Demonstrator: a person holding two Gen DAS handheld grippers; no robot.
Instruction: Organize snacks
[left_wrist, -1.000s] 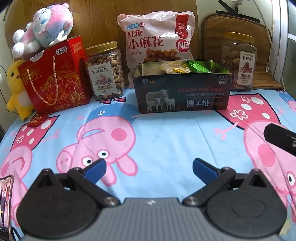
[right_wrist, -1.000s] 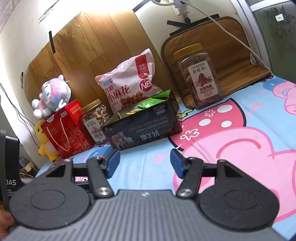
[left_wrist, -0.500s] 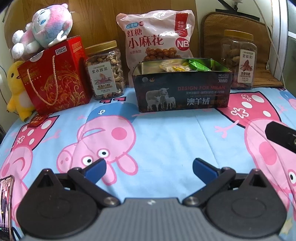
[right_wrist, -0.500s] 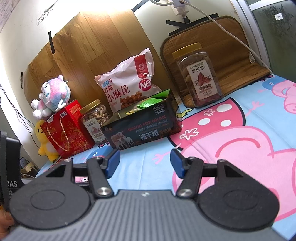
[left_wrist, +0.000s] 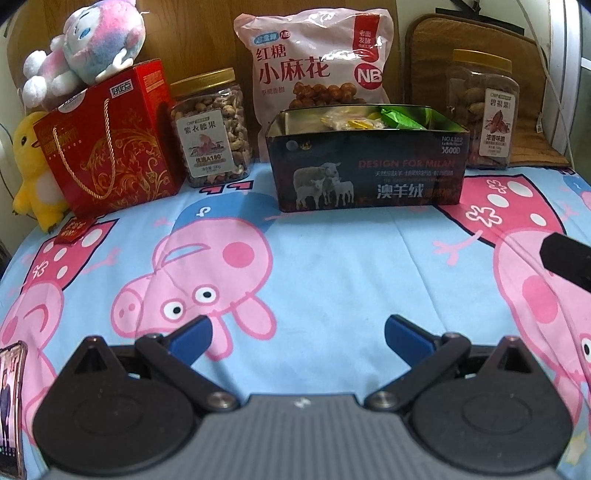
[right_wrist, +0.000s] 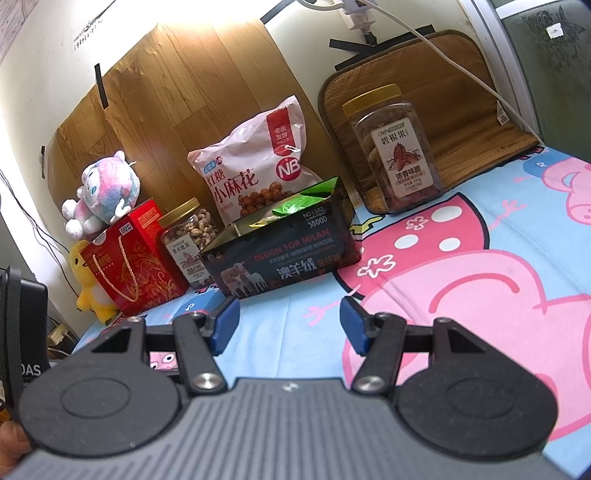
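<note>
A dark open tin box (left_wrist: 369, 173) stands at the back of the cartoon-print cloth, with green and yellow snack packets (left_wrist: 399, 120) inside; it also shows in the right wrist view (right_wrist: 284, 254). Behind it leans a pink snack bag (left_wrist: 314, 62). A cashew jar (left_wrist: 210, 129) stands to its left and a pecan jar (left_wrist: 484, 110) to its right. My left gripper (left_wrist: 297, 338) is open and empty, low over the cloth, well in front of the box. My right gripper (right_wrist: 290, 325) is open and empty, in front of the box.
A red gift bag (left_wrist: 107, 144) with a plush toy (left_wrist: 85, 40) on top and a yellow duck plush (left_wrist: 31, 170) stand at the back left. A brown mat (right_wrist: 443, 122) leans on the wall at the right. A phone (left_wrist: 11, 398) lies at the near left.
The left gripper's view has crept slightly nearer and lower toward the box. The right gripper has barely moved. Both stay open and empty.
</note>
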